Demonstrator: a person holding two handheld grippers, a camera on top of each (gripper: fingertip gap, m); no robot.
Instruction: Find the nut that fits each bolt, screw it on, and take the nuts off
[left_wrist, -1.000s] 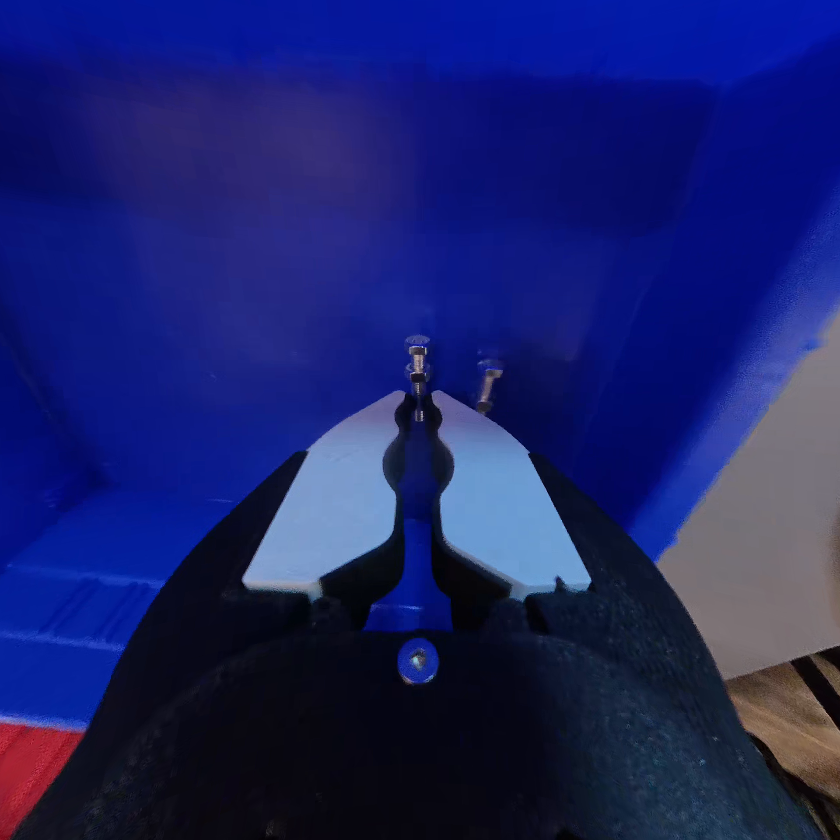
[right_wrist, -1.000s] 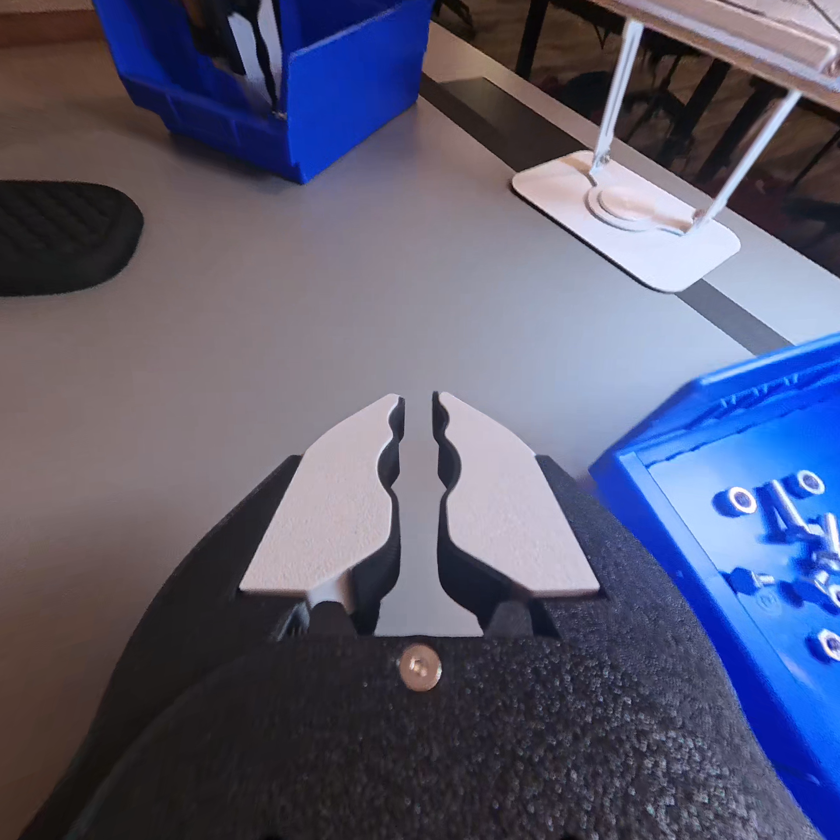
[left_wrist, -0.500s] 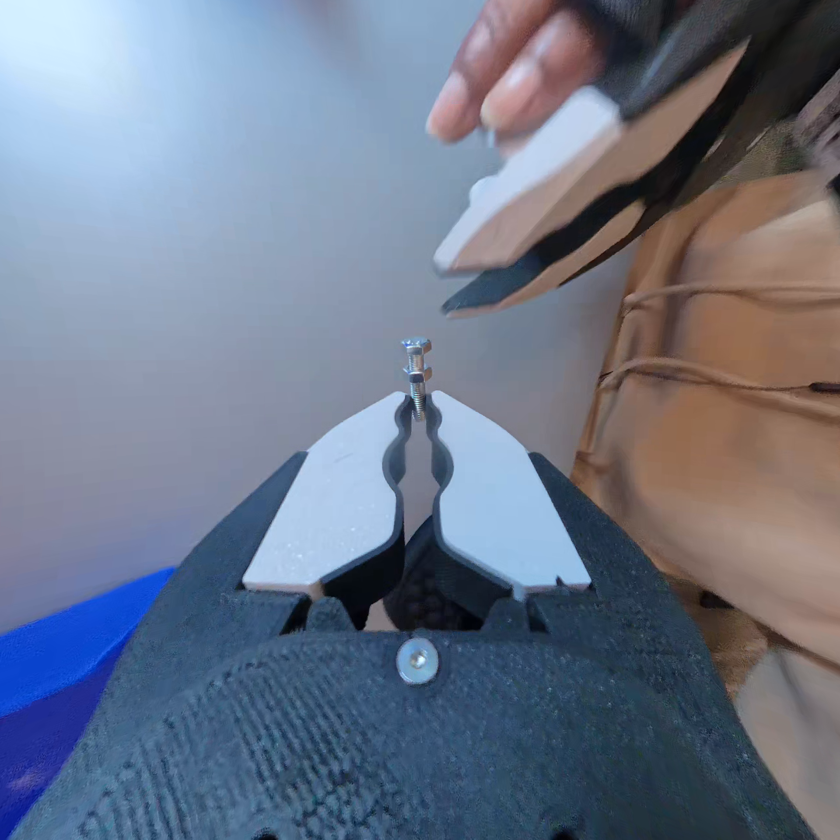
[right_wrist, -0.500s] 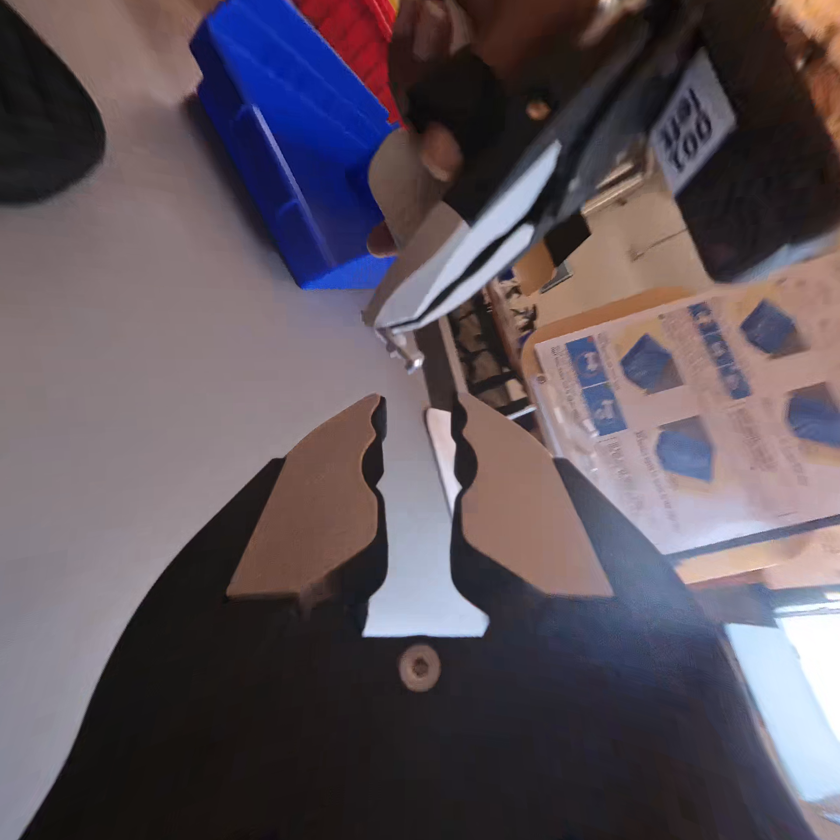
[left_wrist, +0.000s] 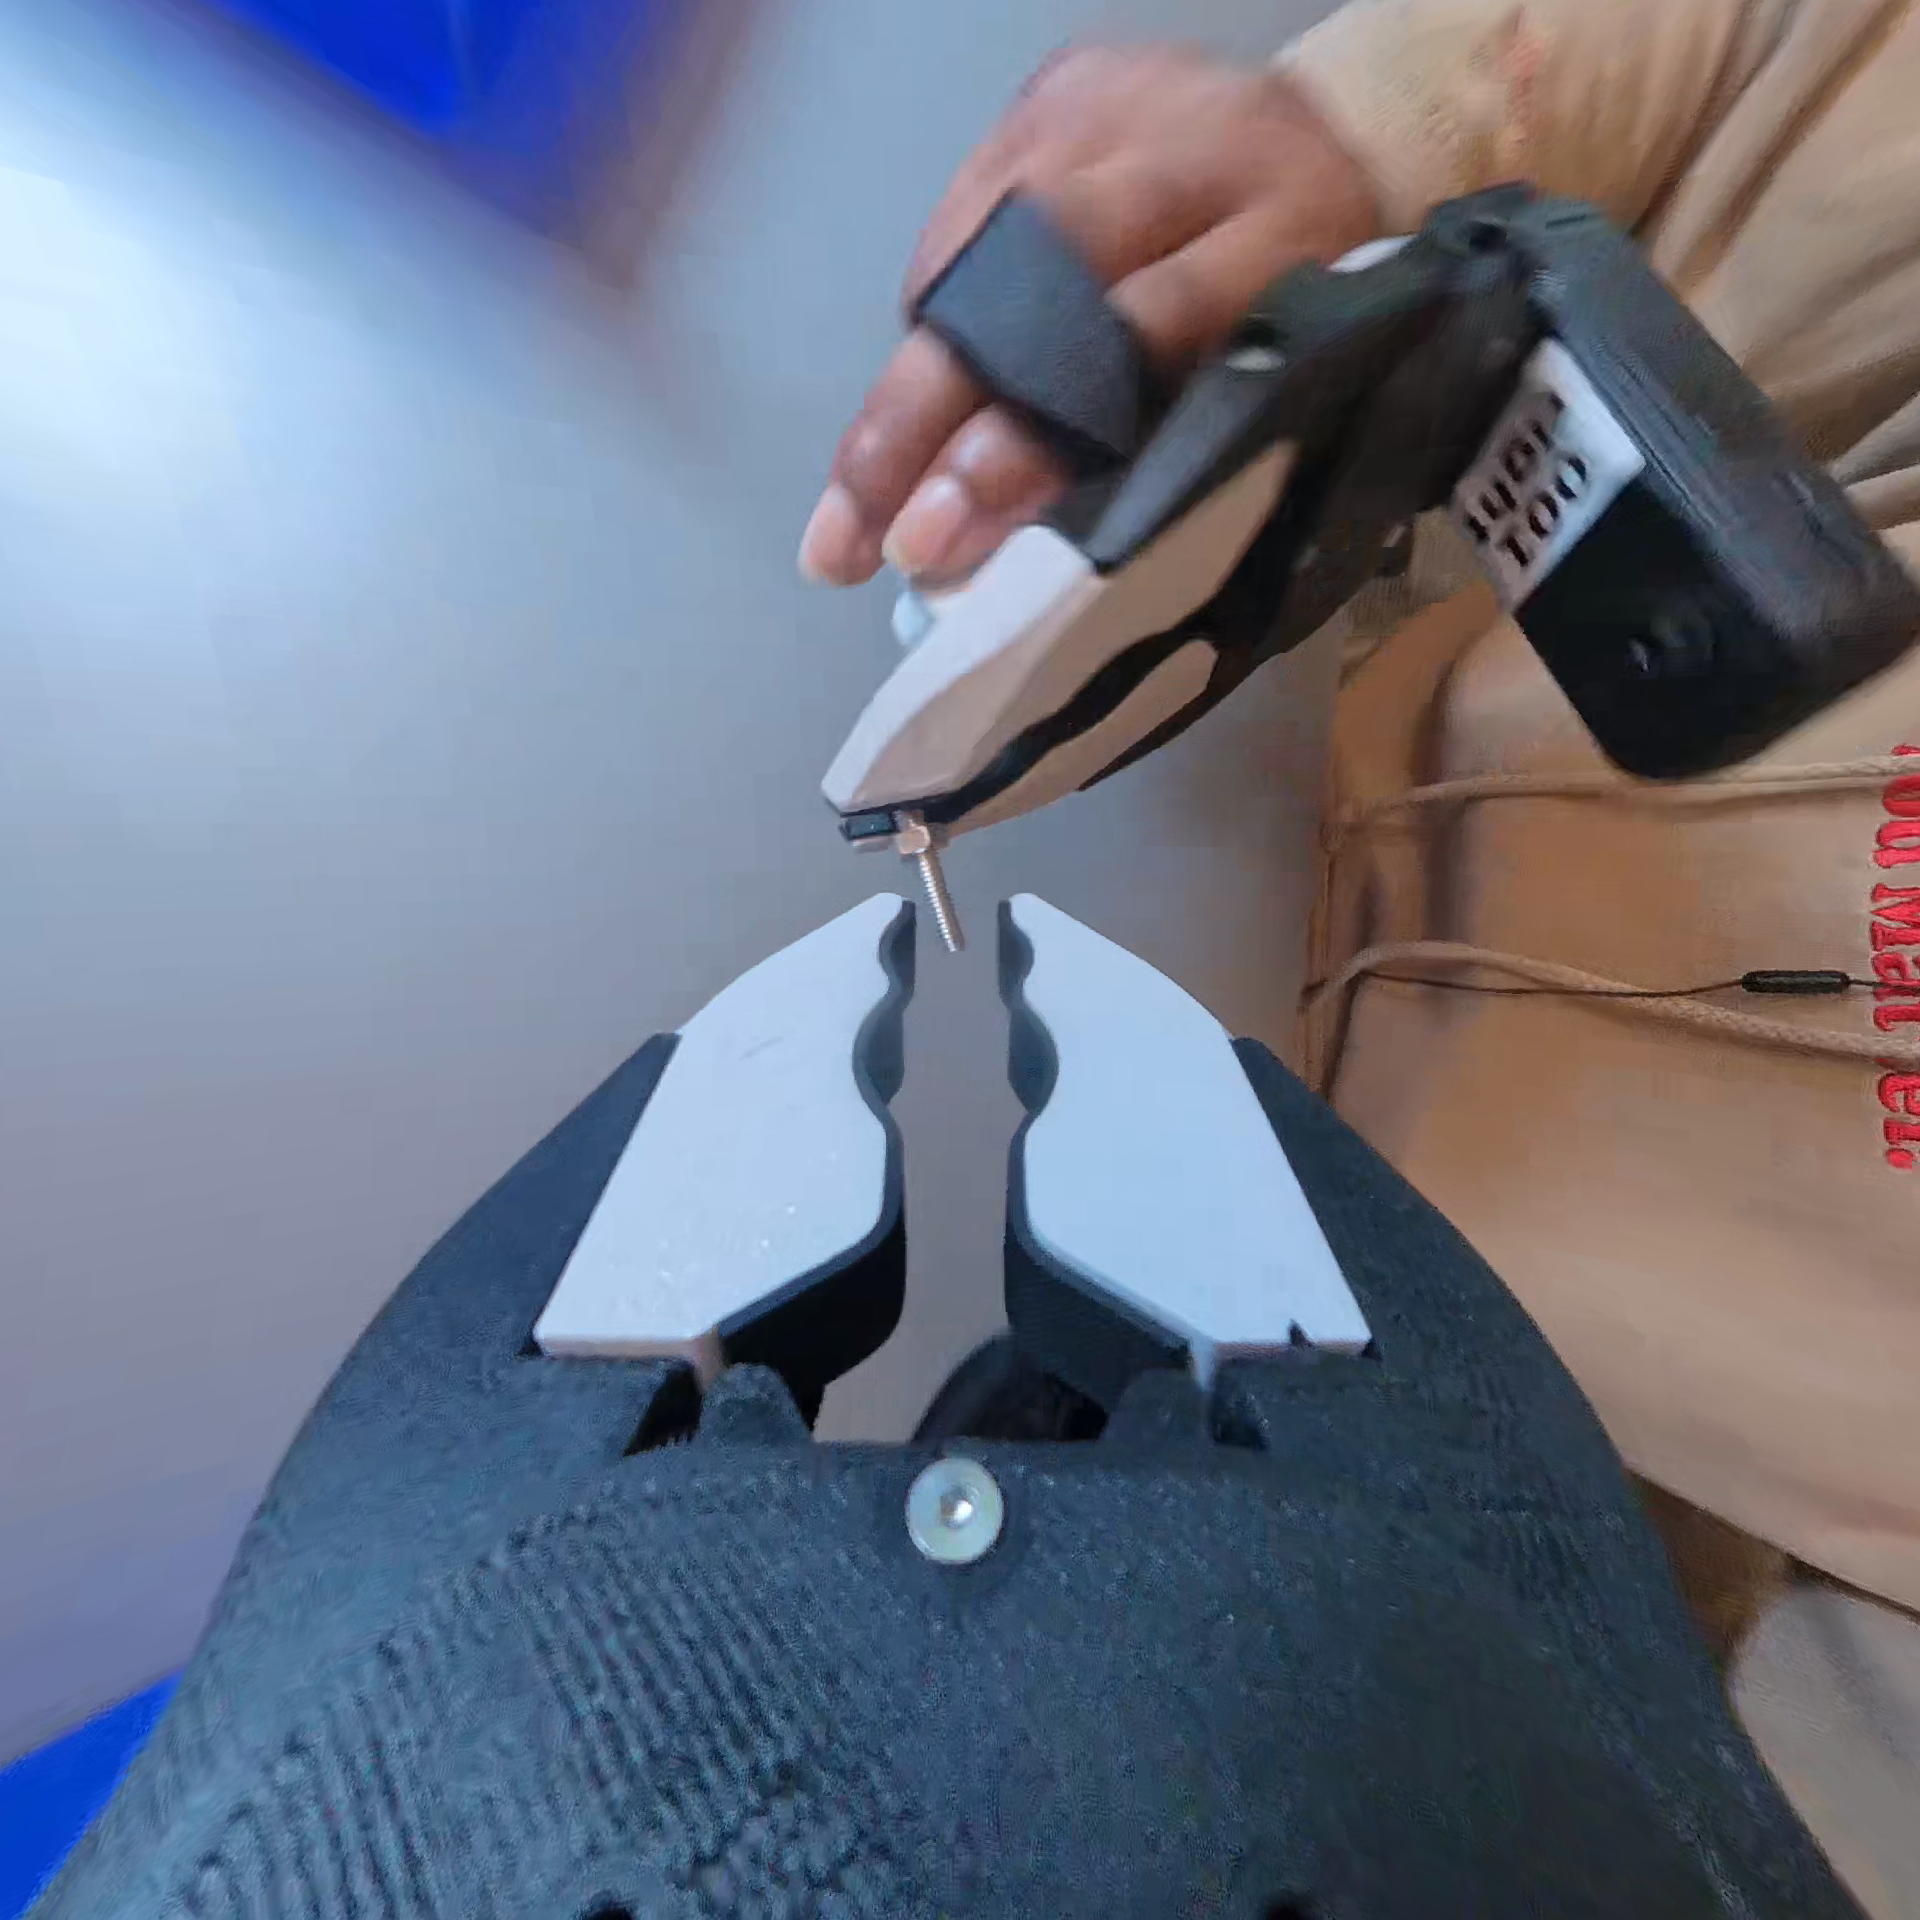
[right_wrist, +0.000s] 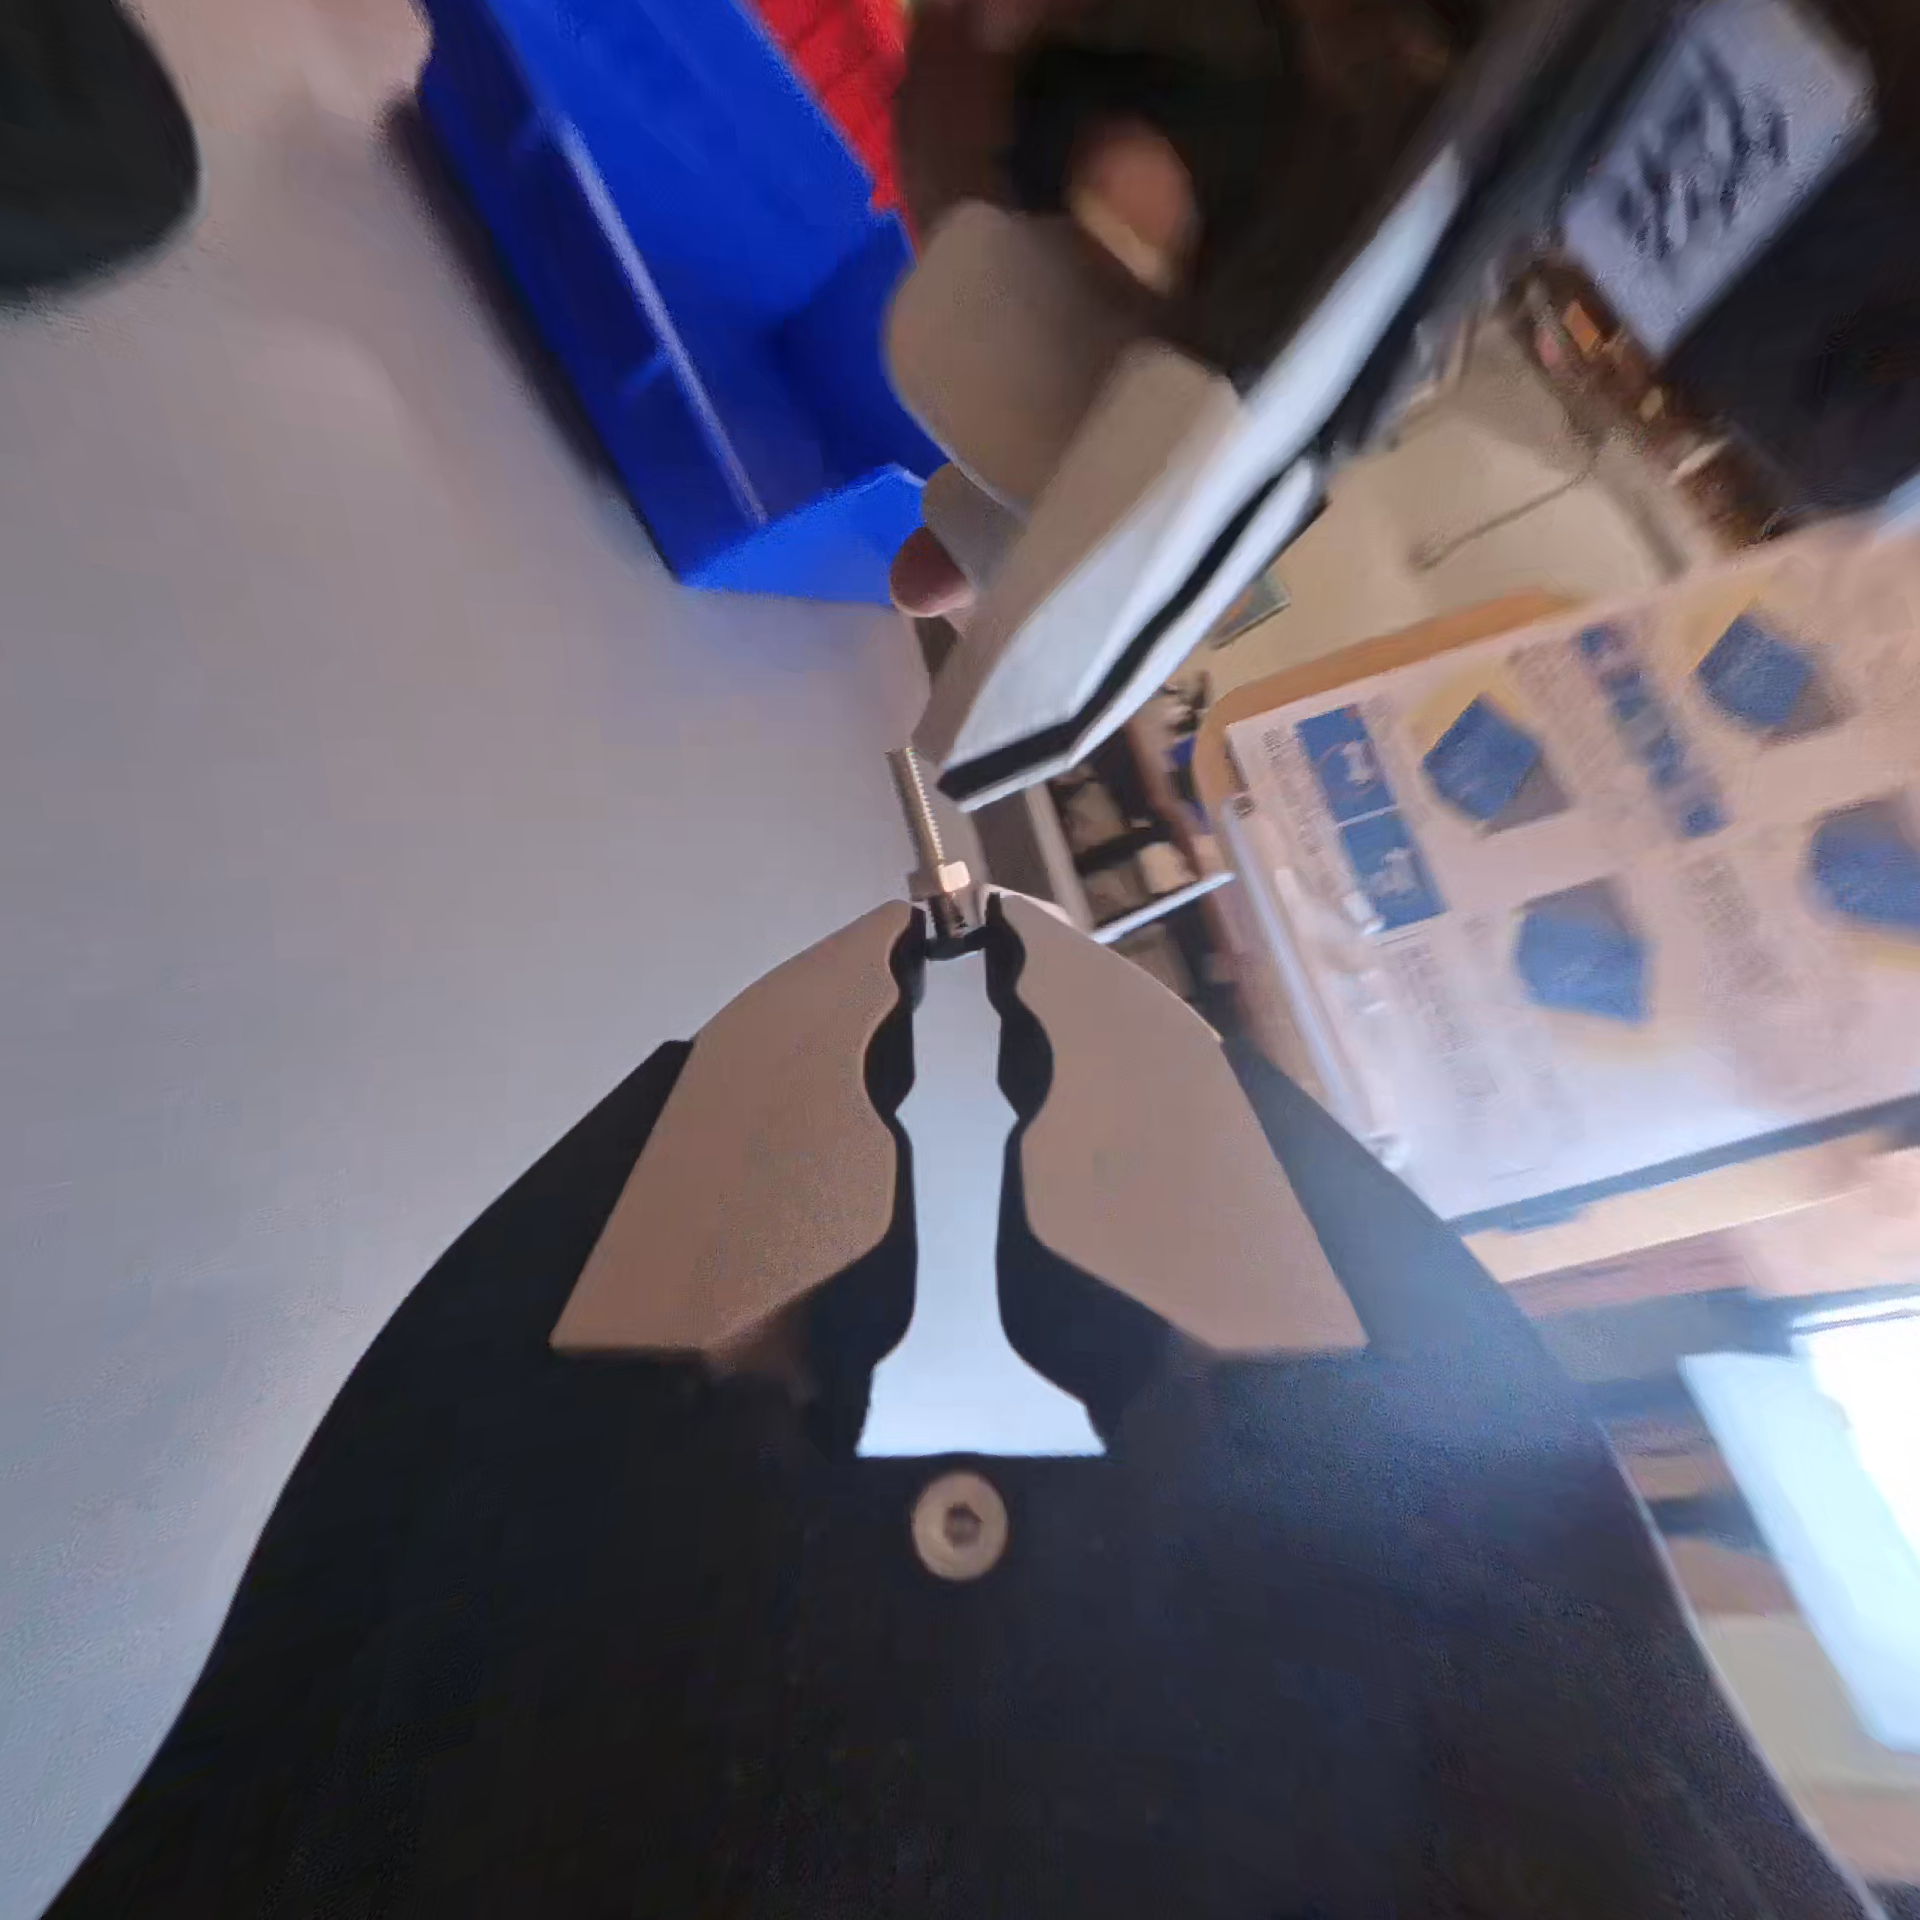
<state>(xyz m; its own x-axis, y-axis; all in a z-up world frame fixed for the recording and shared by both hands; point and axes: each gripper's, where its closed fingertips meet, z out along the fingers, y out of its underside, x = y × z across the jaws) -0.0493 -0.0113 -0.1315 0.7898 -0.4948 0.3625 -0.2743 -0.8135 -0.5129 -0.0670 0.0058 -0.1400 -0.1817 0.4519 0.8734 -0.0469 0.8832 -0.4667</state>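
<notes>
In the left wrist view, the left gripper (left_wrist: 956, 920) fills the bottom half of the frame, with its two pale grey fingers (left_wrist: 758, 1122) spread apart and nothing between them; just above its tips, in the middle of the frame, hangs a small silver metal bolt (left_wrist: 935, 888) with a nut on it, its thin threaded end pointing down into the gap without touching either finger; the right gripper (left_wrist: 904, 816) comes in from the upper right and pinches the head end of the bolt at its tips; a person's hand (left_wrist: 1049, 343) holds that gripper near the top of the frame, and a tan sleeve and top (left_wrist: 1621, 1039) fill the right side; the grey table top (left_wrist: 416, 831) is blurred behind. In the right wrist view, the right gripper (right_wrist: 951, 914) rises from the bottom, its fingers pressed onto the silver nut and head of the bolt (right_wrist: 930, 842) right at the tips, in the middle of the frame; the threaded end sticks up and away, ending just beside the tip of the left gripper (right_wrist: 951, 784), which comes down from the upper right; whether they touch there I cannot tell; a blue plastic bin (right_wrist: 675, 343) sits on the table at the upper left, and a blurred sheet with blue pictures (right_wrist: 1579, 894) is at the right.
</notes>
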